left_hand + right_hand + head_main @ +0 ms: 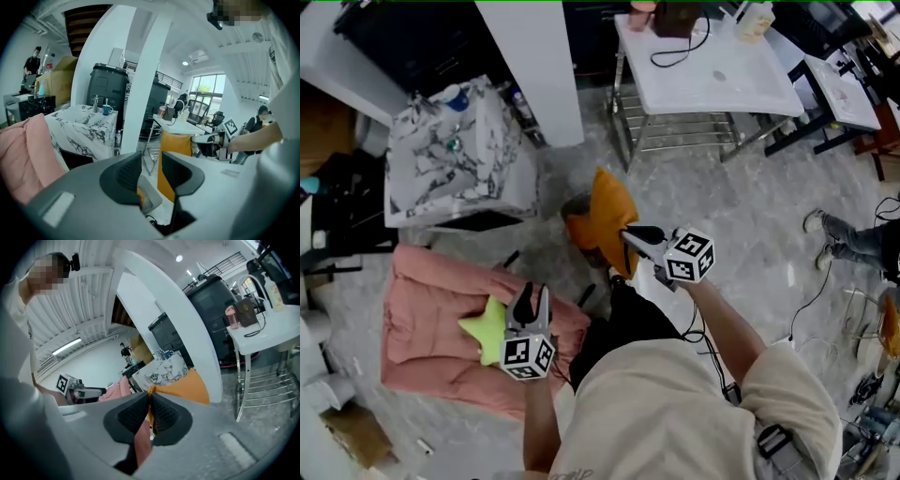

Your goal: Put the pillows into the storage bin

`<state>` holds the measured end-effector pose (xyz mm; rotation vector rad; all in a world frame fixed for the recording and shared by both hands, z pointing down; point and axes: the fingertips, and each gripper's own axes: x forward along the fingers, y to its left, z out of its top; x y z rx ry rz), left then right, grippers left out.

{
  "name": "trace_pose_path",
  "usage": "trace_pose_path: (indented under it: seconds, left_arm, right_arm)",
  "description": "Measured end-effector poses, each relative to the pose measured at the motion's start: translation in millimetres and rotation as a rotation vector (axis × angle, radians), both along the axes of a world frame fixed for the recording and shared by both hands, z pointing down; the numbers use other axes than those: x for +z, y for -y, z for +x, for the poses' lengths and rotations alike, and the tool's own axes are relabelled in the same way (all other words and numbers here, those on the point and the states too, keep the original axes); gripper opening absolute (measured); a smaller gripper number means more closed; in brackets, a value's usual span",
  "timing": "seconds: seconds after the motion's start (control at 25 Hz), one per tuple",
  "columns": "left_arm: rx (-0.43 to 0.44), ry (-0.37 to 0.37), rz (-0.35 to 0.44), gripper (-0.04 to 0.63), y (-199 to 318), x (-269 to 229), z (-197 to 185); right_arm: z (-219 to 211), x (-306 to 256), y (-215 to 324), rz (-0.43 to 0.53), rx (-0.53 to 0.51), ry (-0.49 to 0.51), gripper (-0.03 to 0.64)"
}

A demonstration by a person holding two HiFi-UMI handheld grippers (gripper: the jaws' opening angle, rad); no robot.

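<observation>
Only a corner of the orange pillow [187,385] sits between the jaws of the right gripper [149,404], which are pinched tight on it. The pillow hangs upright, right of centre in the head view. It covers most of a dark shape [575,208] on the floor that cannot be made out. The left gripper [151,171] has its jaws moderately apart with nothing in the gap. It hovers over a yellow-green star pillow [487,323] and hides part of it. The star lies on a pink cushion [431,309] on the floor at near left. Beyond these, a marbled box [450,159] carries a blue mug [107,110]; whether the box is open on top is unclear. The white worktop [712,70] at far right is cut off at the top of the head view.
</observation>
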<state>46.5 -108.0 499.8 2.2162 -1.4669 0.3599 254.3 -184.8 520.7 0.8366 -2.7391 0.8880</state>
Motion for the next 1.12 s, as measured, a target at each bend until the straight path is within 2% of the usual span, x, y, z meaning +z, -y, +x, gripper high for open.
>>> trace_pose_path:
  seconds: [0.24,0.44,0.72,1.12]
  left_arm:
    - [-0.036,0.005,-0.056,0.15,8,17,24]
    - [-0.066,0.006,-0.091,0.15,15,32,34]
    - [-0.093,0.017,-0.131,0.152,26,48,38]
    - [-0.169,0.022,-0.216,0.152,32,68,21]
  right_arm:
    - [29,59,30,-0.068,0.0,-0.049,0.02]
    - [37,110,52,-0.113,-0.014,-0.091,0.02]
    - [26,173,87,-0.171,-0.042,-0.129,0.02]
    - [-3,247,131,-0.199,-0.141,-0.221,0.02]
